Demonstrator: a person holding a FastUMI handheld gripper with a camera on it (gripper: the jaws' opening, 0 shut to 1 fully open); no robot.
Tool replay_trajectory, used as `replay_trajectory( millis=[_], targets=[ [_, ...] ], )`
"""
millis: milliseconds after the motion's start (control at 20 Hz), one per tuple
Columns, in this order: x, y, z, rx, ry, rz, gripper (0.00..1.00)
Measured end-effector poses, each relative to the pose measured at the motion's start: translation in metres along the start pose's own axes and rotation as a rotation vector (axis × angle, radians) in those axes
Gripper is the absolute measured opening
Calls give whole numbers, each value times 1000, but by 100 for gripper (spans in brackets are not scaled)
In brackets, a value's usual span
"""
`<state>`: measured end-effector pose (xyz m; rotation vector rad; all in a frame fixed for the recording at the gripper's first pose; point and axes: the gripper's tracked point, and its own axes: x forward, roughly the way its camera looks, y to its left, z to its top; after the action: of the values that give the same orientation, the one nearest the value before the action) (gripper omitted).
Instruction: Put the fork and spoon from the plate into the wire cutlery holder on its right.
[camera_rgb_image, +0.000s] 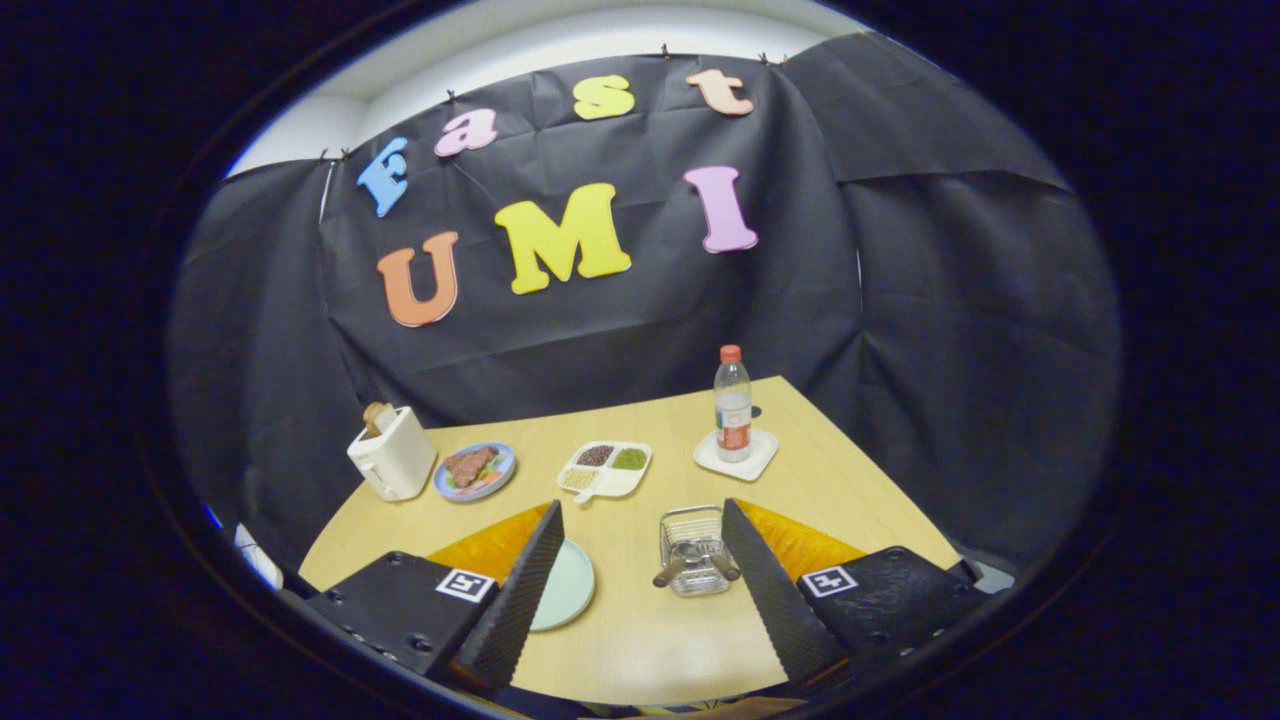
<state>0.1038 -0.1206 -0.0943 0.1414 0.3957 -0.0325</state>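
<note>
A pale plate lies near the desk's front edge, partly hidden behind the left finger; no fork or spoon is visible on it. The gripper stands wide, empty. The wire cutlery holder sits by the right finger.

The wire cutlery holder stands right of the plate, both on the table.

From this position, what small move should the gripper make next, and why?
Probably withdraw a little. The gripper is open and holds nothing, the plate beside its left finger looks bare, and two handles already rest in the wire cutlery holder, so the task seems done.
</note>
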Motion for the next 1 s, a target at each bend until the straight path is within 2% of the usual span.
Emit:
replay_trajectory(
  millis=[250, 500, 700, 1000],
  targets=[
    [-43, 30, 15, -41, -183, -16, 96],
    [-92, 64, 14, -119, -288, -31, 96],
    [-122, 90, 3, -184, -326, -35, 96],
    [-155, 112, -8, -135, -333, 4, 96]
  ],
)
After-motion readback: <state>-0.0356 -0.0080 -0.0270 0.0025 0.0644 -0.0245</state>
